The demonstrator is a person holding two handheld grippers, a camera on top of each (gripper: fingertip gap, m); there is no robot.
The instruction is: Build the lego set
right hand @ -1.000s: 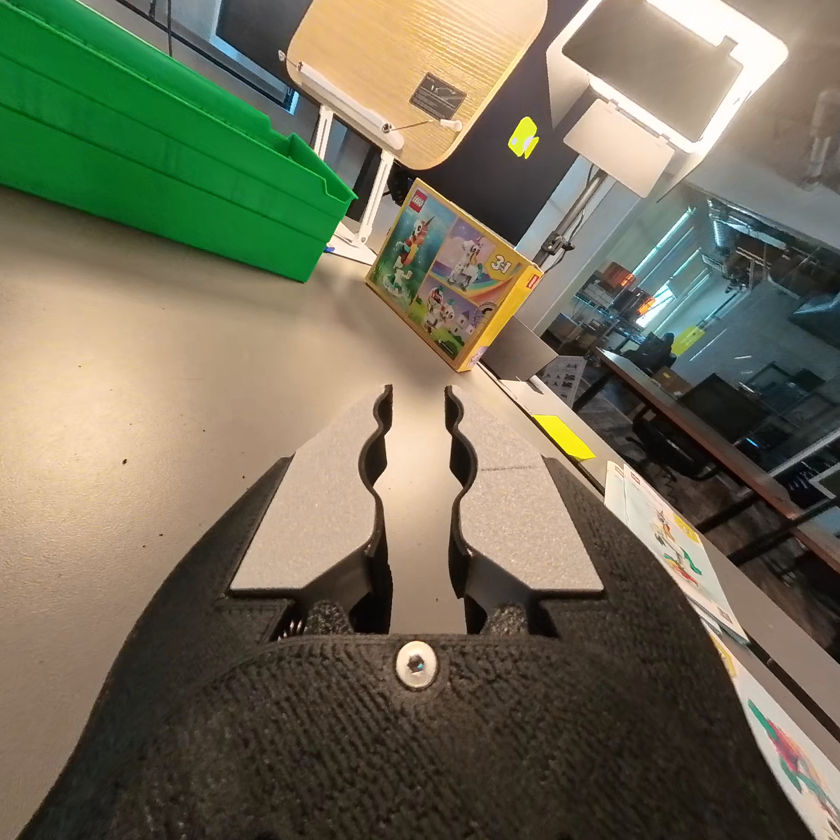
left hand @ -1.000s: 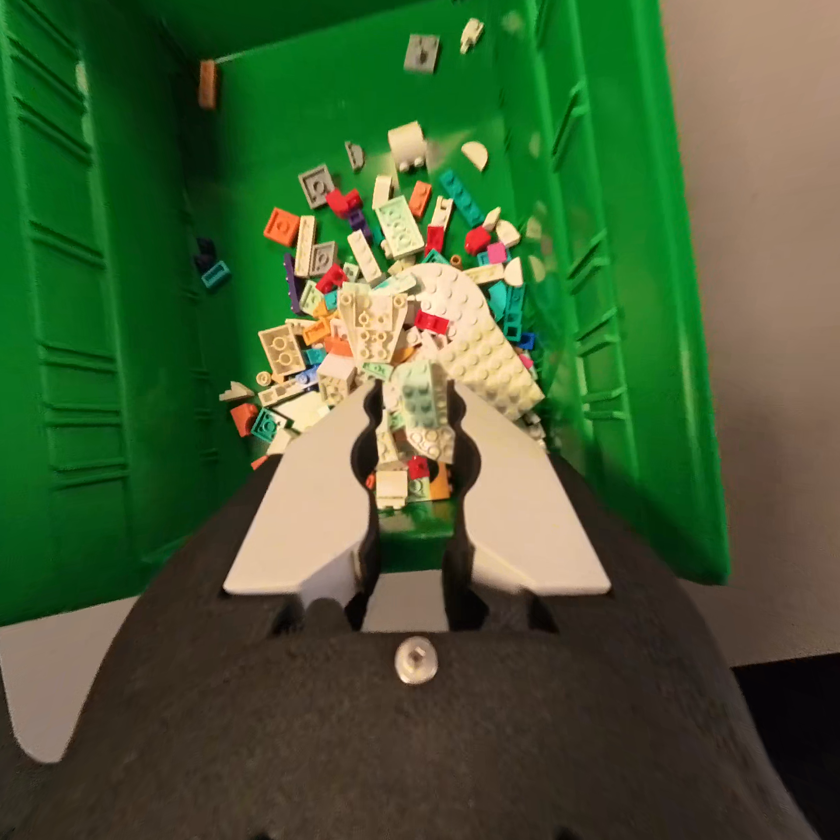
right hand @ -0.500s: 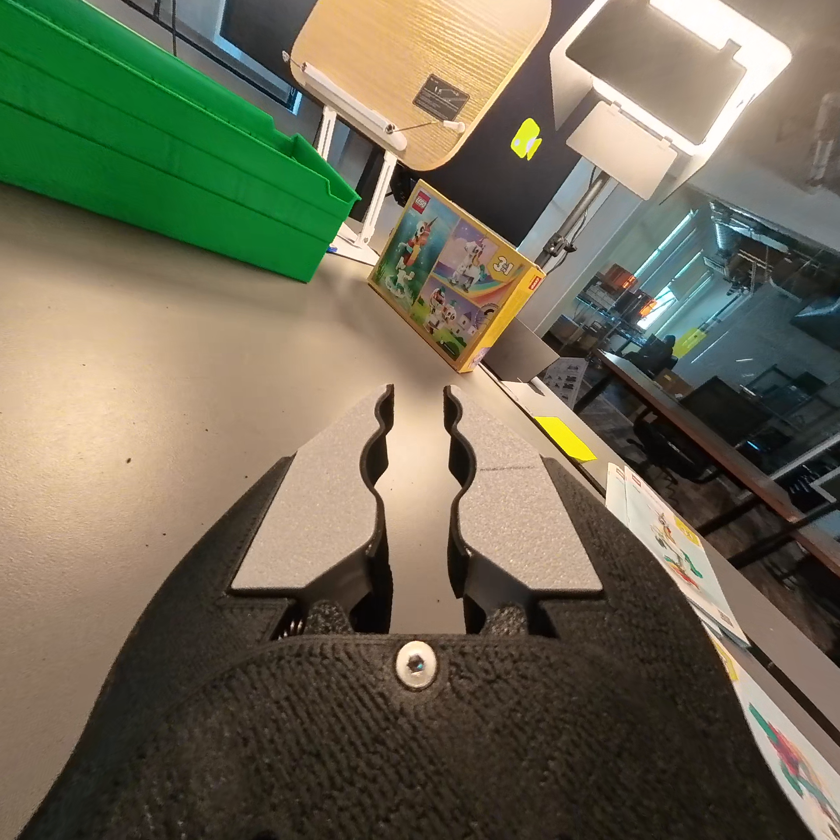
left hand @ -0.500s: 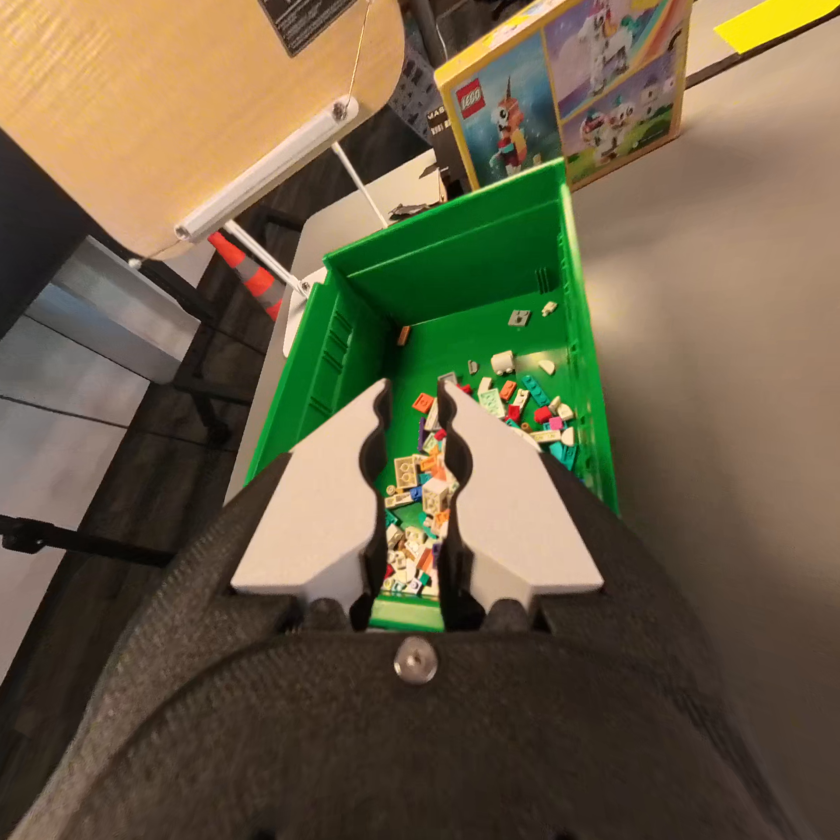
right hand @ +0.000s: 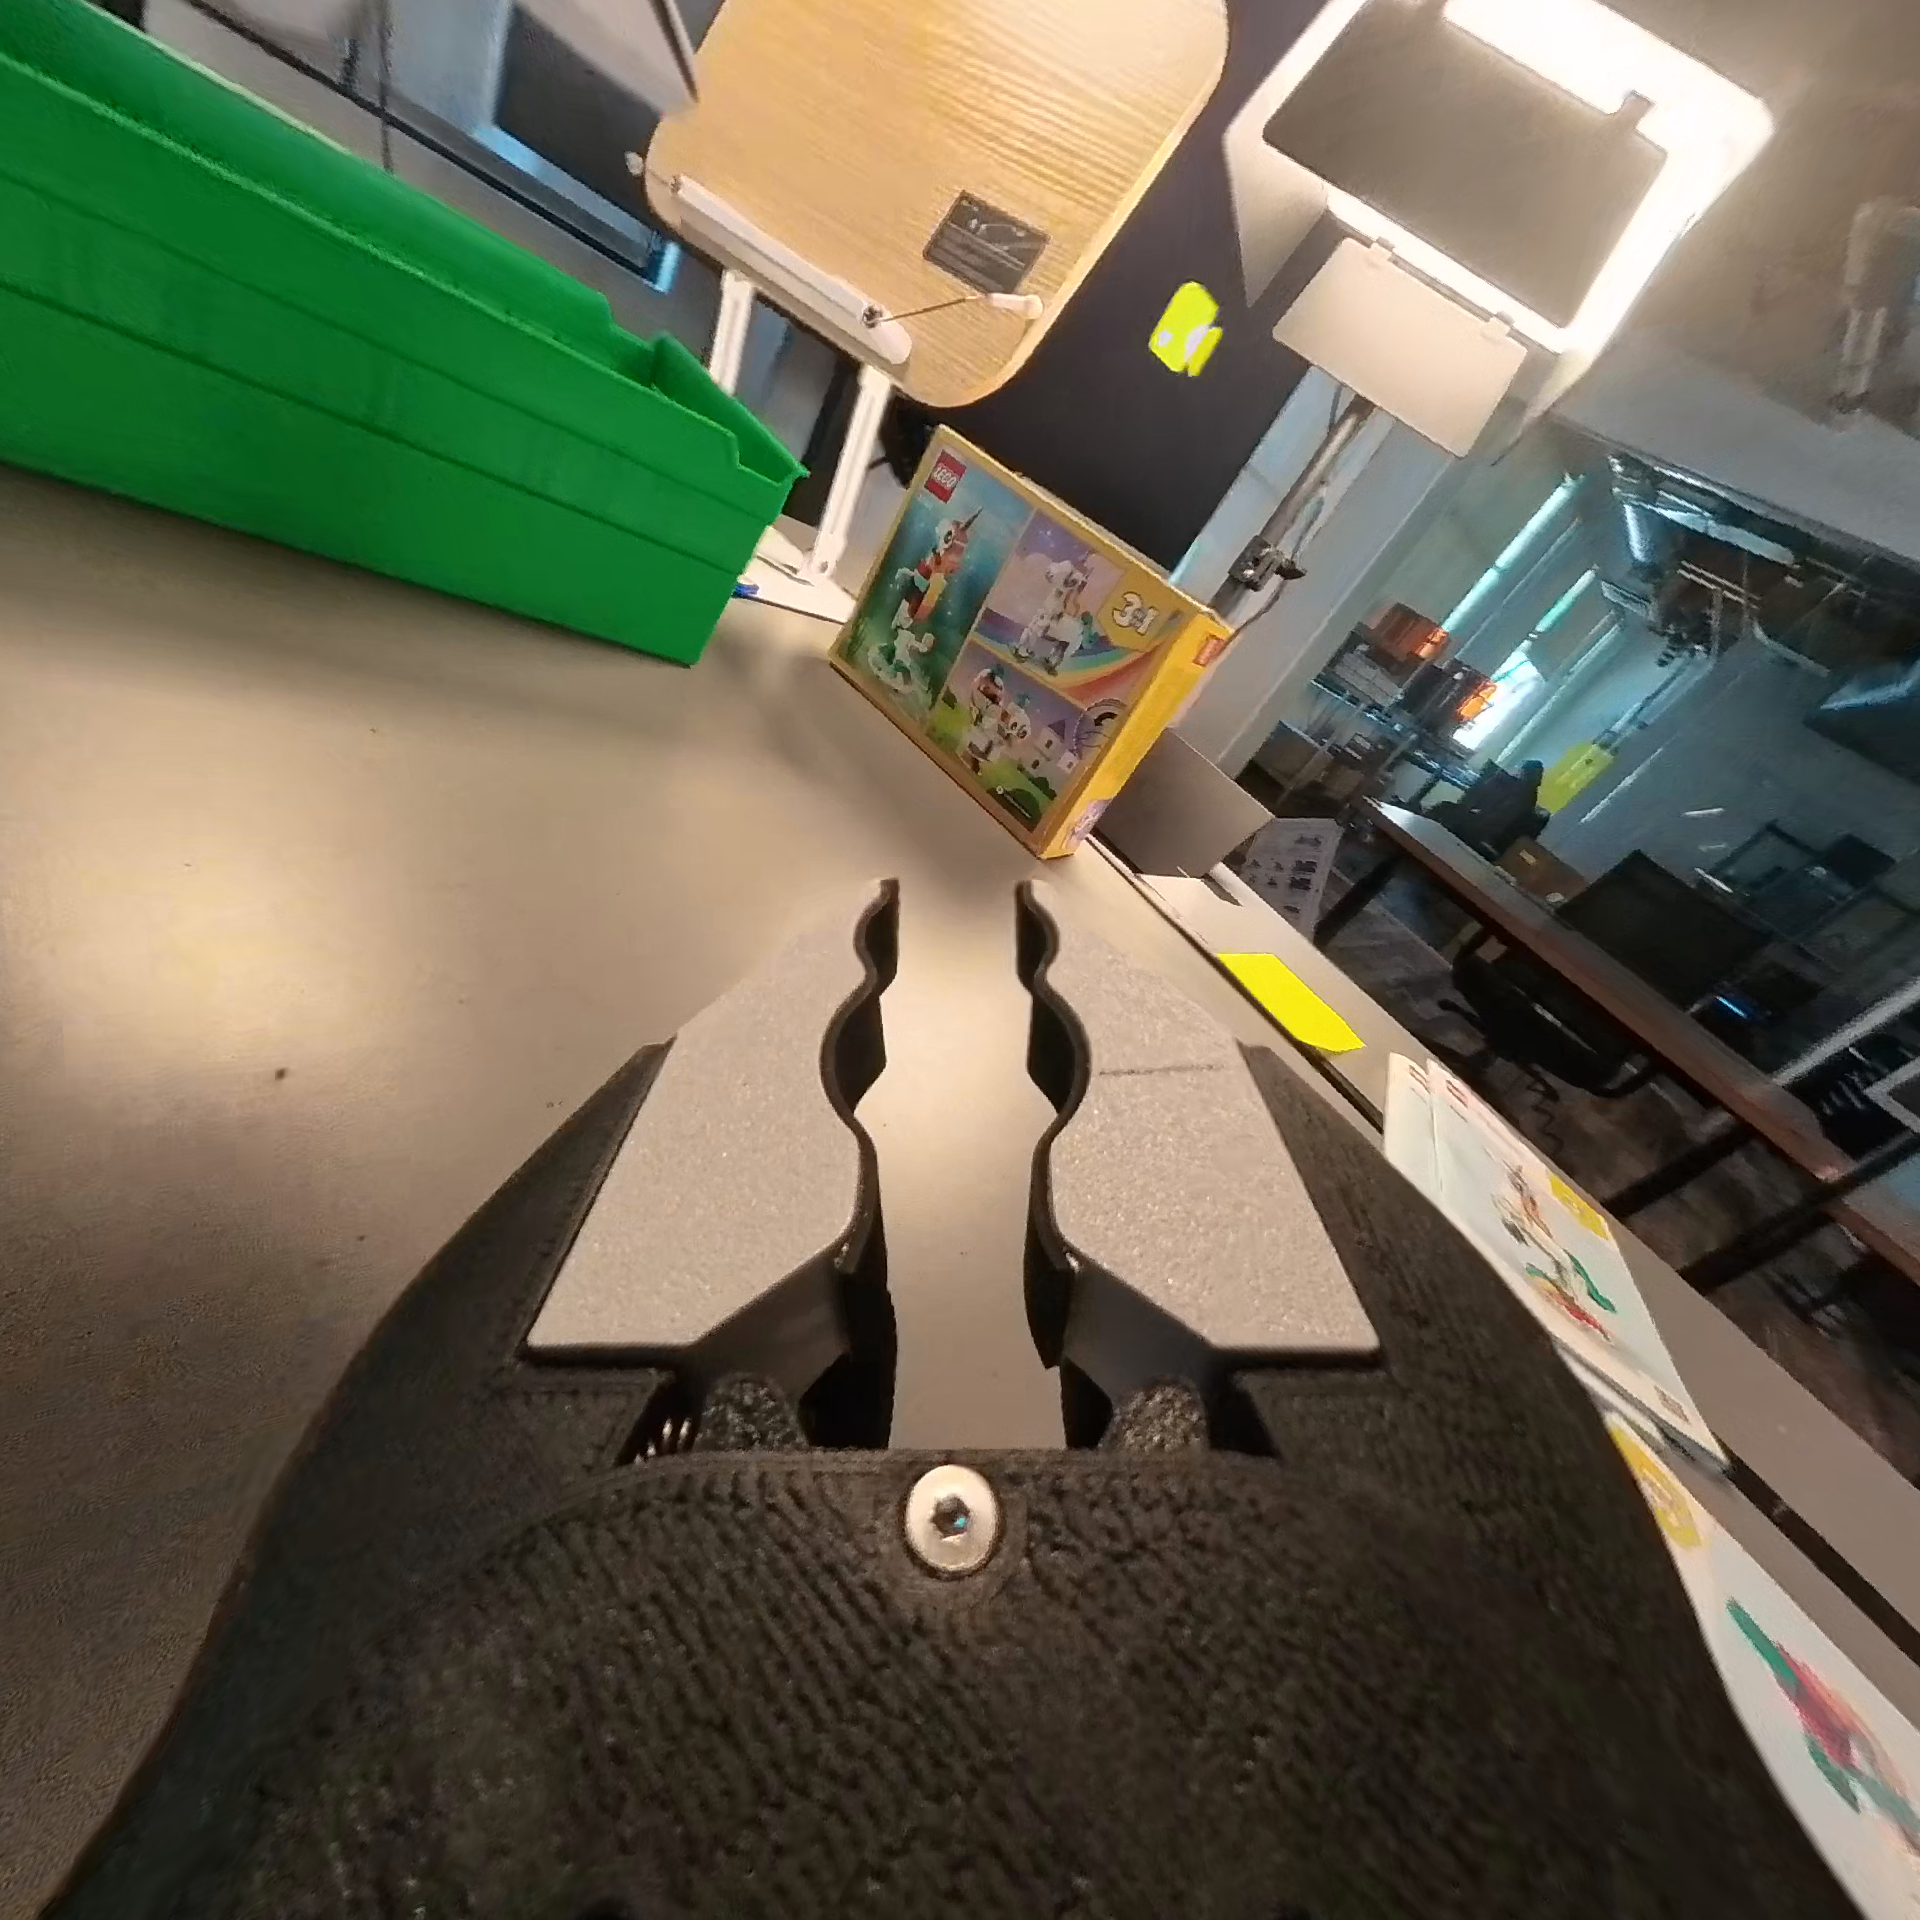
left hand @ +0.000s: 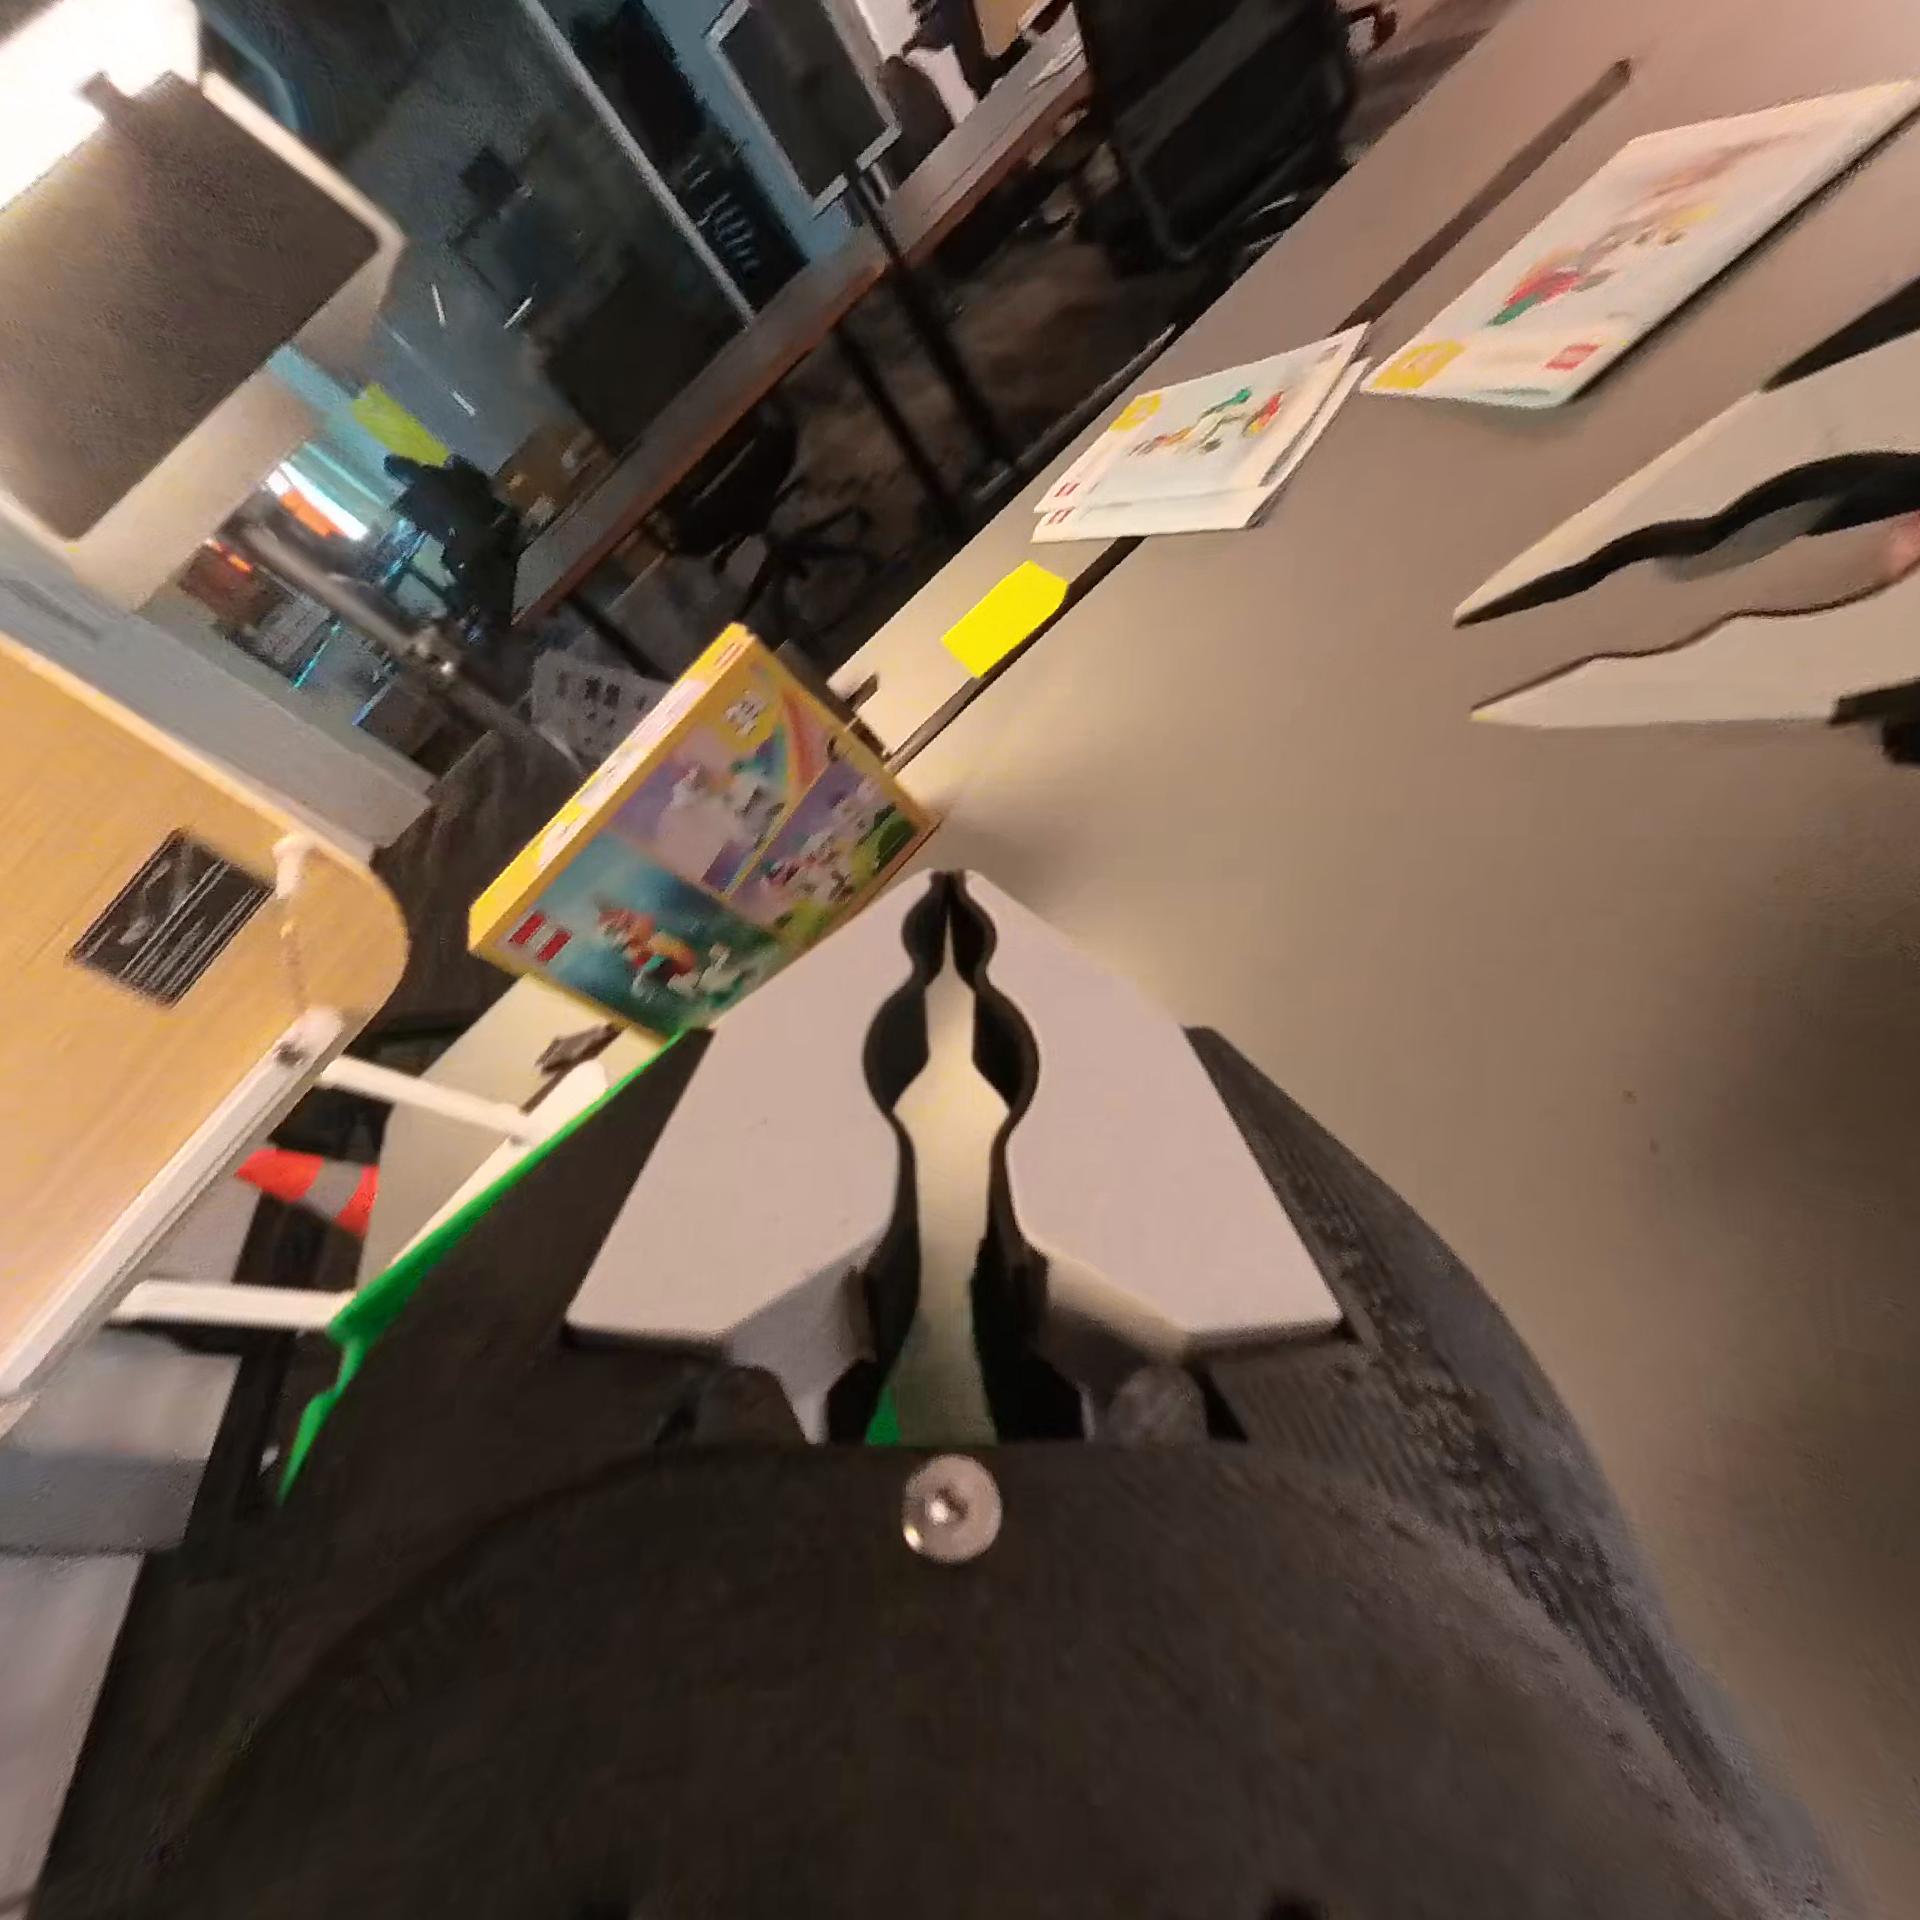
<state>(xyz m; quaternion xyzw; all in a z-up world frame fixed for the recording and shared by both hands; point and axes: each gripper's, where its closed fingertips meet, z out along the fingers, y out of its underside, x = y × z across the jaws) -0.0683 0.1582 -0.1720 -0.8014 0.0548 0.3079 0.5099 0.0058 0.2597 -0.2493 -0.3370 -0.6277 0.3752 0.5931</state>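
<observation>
the left gripper (left hand: pixel 949 881) has its jaws pressed together at the tips with nothing between them, and the whole left wrist view is tilted and smeared. the right gripper (right hand: pixel 954 889) rests low over the grey table (right hand: pixel 312 831) with its jaws slightly apart and empty; it also shows at the right edge of the left wrist view, cut off by the frame. a green bin (right hand: pixel 343 416) stands on the table to the left, seen only from outside in the right wrist view, so its contents are hidden; in the left wrist view only slivers of its rim show past the gripper body. instruction booklets (right hand: pixel 1507 1216) lie flat by the table's right edge, the nearest blurred. just beyond them lies a yellow tape strip (right hand: pixel 1288 1003). farther off, the lego set box (right hand: pixel 1029 665) stands upright and closed, near the bin's far end but apart from it.
</observation>
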